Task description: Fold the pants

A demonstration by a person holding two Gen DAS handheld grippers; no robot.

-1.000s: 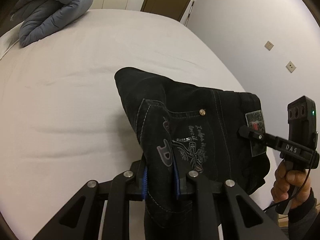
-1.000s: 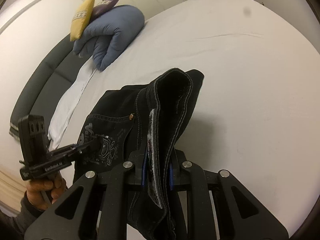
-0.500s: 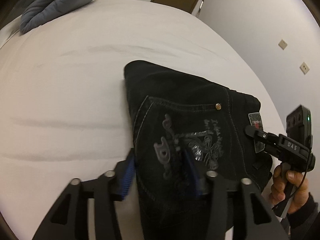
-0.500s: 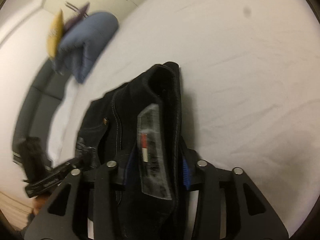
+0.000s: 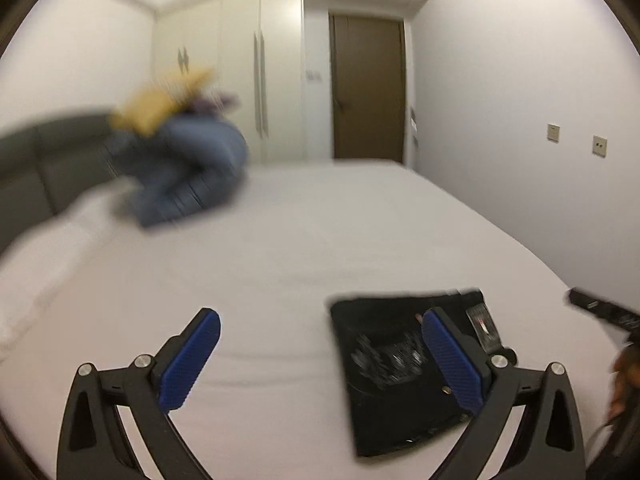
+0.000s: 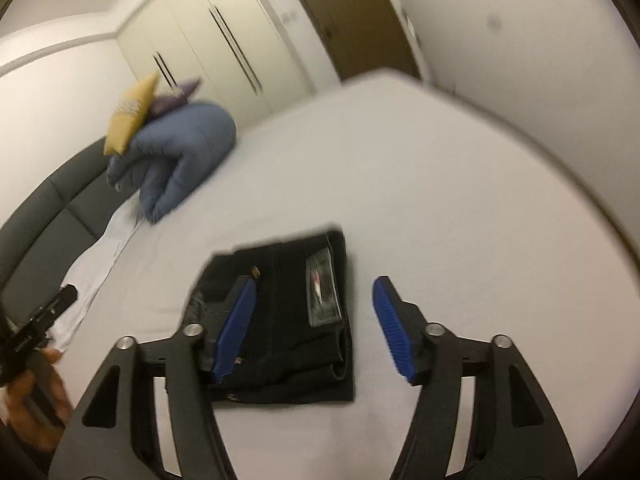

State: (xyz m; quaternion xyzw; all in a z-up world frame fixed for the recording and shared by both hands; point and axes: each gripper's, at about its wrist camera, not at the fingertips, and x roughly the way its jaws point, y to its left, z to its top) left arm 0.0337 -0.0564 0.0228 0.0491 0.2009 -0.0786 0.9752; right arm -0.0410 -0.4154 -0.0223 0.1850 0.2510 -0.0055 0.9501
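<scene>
Folded black pants (image 6: 280, 320) lie flat on the white bed (image 6: 440, 200), lower centre of the frame. Left gripper (image 5: 320, 360) and right gripper (image 6: 316, 320) are both opening, released, gripping nothing.

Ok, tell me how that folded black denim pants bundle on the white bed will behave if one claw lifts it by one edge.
The folded black denim pants would probably sag and unfold, since they lie as loose stacked layers with nothing holding them. The thick fabric looks fairly heavy for such a compact bundle. On the smooth white bed sheet, a push would likely slide it, perhaps shifting the top layers first.
</scene>
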